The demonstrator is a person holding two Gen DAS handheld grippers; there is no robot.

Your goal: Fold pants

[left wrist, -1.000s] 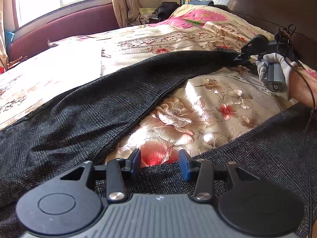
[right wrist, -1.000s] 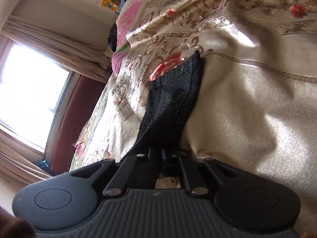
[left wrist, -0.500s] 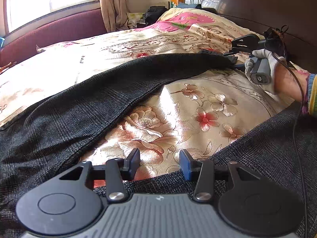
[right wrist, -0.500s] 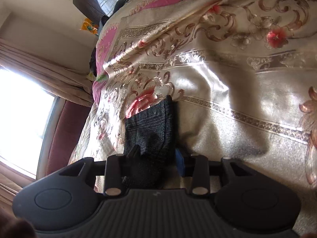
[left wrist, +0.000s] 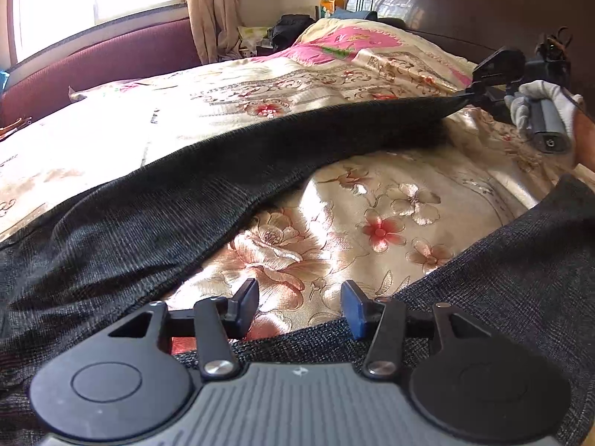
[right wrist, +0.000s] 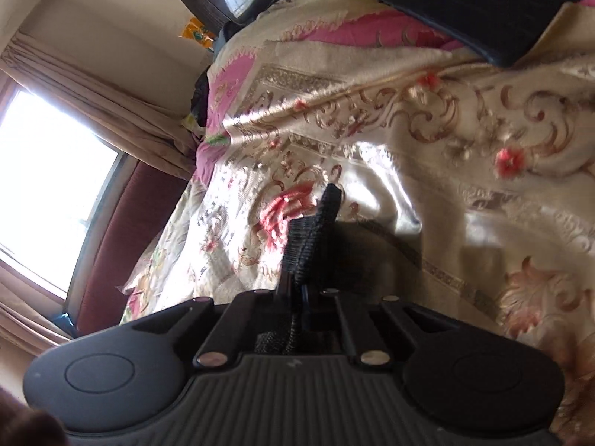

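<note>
Dark grey knitted pants (left wrist: 156, 208) lie spread over a bed covered in a cream satin floral bedspread (left wrist: 372, 215), one leg stretching toward the dark wooden headboard (left wrist: 483, 3). The right claw (right wrist: 297, 290) is clamped on that leg's hem, lifting it just off the bedspread. The left claw (left wrist: 300, 306) hovers with fingers spread wide, holding nothing, above the crotch between the two legs. No containers are visible on the bed.

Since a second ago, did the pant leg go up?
Yes. The pant leg, pinched in the right gripper, has lifted off the bedspread; its hem end now casts a shadow on the flowers underneath.
</note>
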